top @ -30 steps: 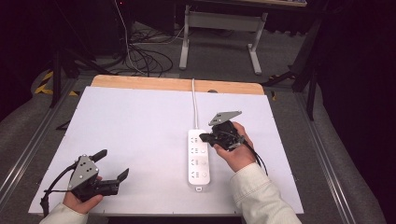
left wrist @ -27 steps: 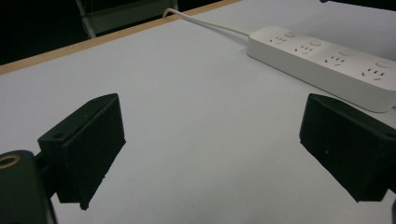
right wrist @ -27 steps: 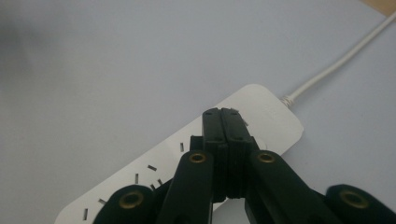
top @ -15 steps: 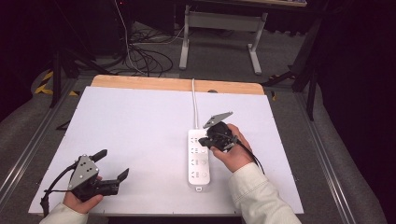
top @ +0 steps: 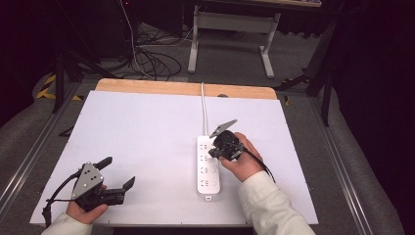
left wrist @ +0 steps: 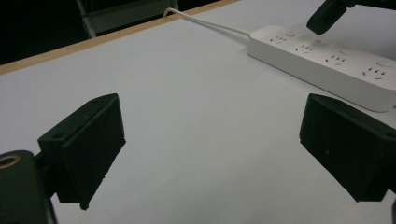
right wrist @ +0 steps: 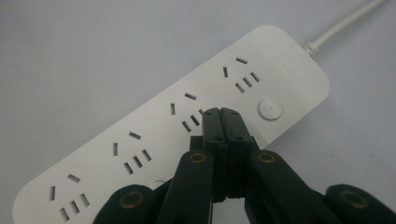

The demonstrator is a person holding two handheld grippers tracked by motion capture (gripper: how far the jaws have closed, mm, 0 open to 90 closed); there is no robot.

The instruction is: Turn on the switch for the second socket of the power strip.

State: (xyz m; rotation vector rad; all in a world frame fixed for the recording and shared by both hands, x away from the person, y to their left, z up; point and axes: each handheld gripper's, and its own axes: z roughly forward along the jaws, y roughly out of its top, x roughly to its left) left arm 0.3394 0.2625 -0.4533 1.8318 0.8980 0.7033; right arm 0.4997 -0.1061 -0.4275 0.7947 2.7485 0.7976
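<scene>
Power strip point(top: 208, 165) lay flat on the white table point(top: 147, 137), right of centre, cord point(top: 203, 105) running off the far edge. Sockets faced up, round button point(right wrist: 270, 109) near the cord end.

Right gripper point(right wrist: 223, 114) was clenched with nothing between the jaws, tips pressed together into a single blunt point. It hung over the strip at the second socket from the cord end, just beside that button. Likely reason for closing up: one narrow tip suits poking a switch better than two spread jaws. Whether the tip touched the plastic couldn't be told.

Left gripper point(top: 115, 178) sat near the table's front-left corner, well apart from the strip, jaws spread wide and holding nothing. Looked parked, out of the way.
</scene>
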